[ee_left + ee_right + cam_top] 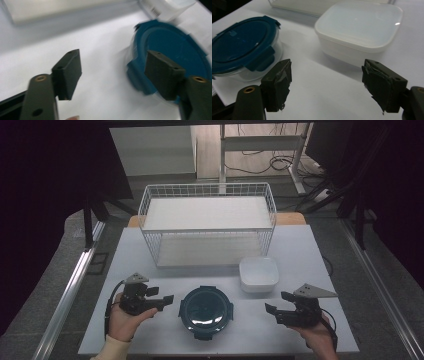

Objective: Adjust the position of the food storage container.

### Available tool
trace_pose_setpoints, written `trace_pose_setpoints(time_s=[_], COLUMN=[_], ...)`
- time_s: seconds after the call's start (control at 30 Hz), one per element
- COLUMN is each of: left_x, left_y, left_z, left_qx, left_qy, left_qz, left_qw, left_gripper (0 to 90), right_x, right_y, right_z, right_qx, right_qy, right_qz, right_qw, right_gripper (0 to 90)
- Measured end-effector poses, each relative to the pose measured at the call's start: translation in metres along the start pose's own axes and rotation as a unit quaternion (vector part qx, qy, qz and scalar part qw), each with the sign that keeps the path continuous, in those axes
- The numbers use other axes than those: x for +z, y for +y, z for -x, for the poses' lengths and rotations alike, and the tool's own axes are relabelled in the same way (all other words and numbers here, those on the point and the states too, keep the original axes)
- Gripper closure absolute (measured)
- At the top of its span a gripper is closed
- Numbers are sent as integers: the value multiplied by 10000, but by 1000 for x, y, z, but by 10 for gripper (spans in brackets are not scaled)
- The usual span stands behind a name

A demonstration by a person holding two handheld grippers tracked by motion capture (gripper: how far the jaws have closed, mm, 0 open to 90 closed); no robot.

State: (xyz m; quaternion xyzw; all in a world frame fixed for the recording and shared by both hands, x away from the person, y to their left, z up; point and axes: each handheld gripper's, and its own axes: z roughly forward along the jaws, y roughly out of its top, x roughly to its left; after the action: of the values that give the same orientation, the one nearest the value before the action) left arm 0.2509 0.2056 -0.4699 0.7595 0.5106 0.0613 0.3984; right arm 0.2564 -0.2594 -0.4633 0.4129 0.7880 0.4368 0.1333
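A round clear container with a dark teal clip lid (206, 311) sits near the table's front edge, between both hands. My left gripper (161, 295) lies just to its left, pointing at it, jaws open and empty. In the left gripper view the gripper (113, 57) has bare table between its pads, and the blurred teal lid (175, 45) lies behind the right pad. My right gripper (278, 302) rests to the container's right, open and empty (327, 65). It faces the teal-lidded container (239, 42) and a white square lidded box (359, 25).
The white box (258, 274) stands behind and right of the round container. A white wire basket (207, 222) with a shelf occupies the back middle of the white table (150, 270). Dark curtains and metal rails flank the table.
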Motion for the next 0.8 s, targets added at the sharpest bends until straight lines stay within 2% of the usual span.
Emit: trace_pose_setpoints(time_s=[0.07,0.17,0.27,0.4,0.47,0.53,0.67,0.8], left_x=[-1,-1,1,0,0,-1,-2,-2], left_y=[-4,-7,-8,-7,-6,-4,-3,-4], left_z=[-3,-2,3,8,10,13,11,12], left_qx=[-19,-76,17,40,36,97,21,-64], left_qy=[26,-49,-157,-265,-265,-296,-309,-300], left_qz=[14,121,102,138,123,114,177,264], left_qw=[10000,9999,9998,9995,9996,9995,9994,9992], left_gripper=[261,234,210,192,182,179,179,176], right_x=[1,2,2,1,0,1,5,14], right_y=[2,3,5,8,11,17,27,34], right_z=[-2,-5,-6,-5,-5,-8,-15,-16], right_qx=[-14,3,39,151,289,341,289,350], right_qy=[58,115,139,122,203,190,299,445], right_qz=[5,10,12,49,83,70,80,68], right_qw=[10000,9999,9999,9998,9993,9992,9991,9984], right_gripper=[232,225,221,217,214,209,200,197])
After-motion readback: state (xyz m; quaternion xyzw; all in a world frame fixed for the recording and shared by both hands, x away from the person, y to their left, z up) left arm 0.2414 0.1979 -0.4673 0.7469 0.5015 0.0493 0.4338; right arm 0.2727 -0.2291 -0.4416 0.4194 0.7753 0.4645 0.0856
